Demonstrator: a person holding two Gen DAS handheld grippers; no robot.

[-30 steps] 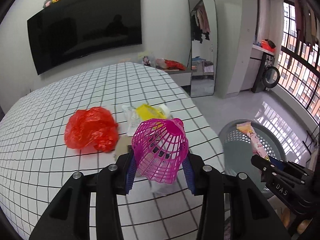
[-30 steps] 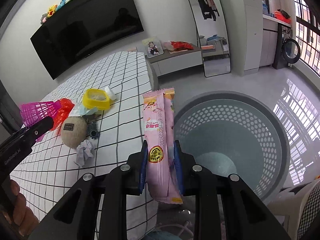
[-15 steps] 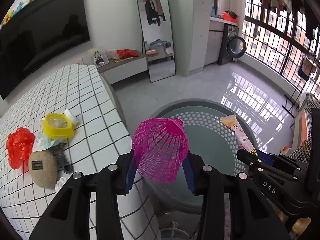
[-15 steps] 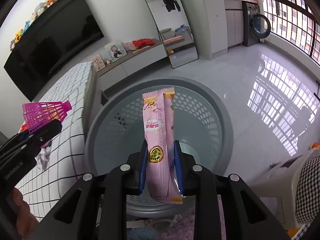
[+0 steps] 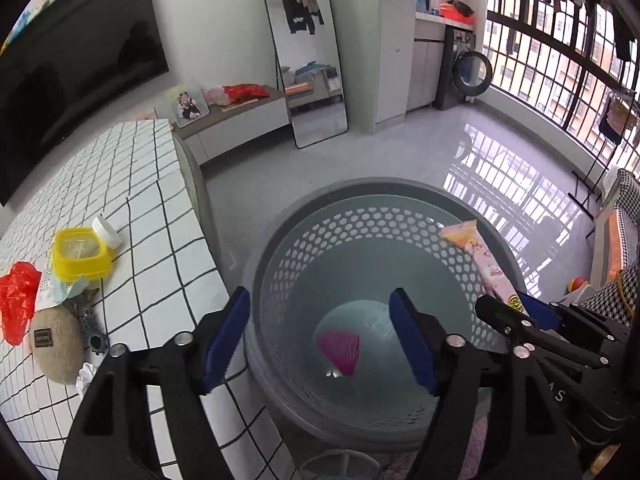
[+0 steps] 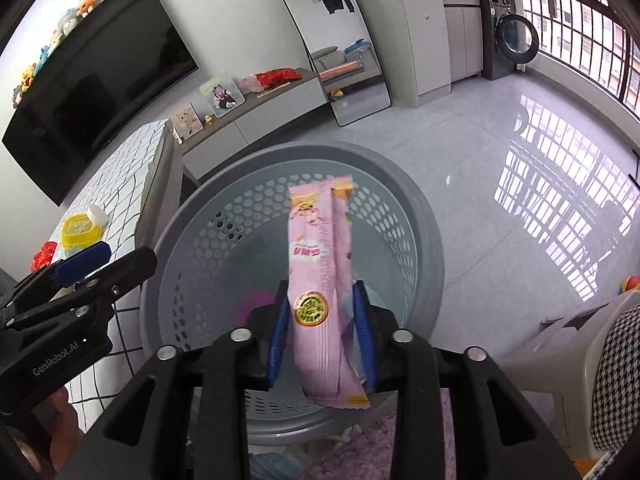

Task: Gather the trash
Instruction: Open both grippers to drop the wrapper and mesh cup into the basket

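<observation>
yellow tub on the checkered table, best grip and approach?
Come from above and close the gripper across two opposite side walls of the yellow tub, near the rim. It sits upright with its top facing up. Use the sides facing the bare cloth: the white cap and the wrappers crowd its other sides.

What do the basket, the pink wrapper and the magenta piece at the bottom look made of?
Basket: grey moulded plastic, matt, with punched hexagonal holes in its wall. Pink wrapper: thin glossy plastic film, creased, crimped ends. Magenta piece: likely plastic mesh, but it is blurred here.
</observation>
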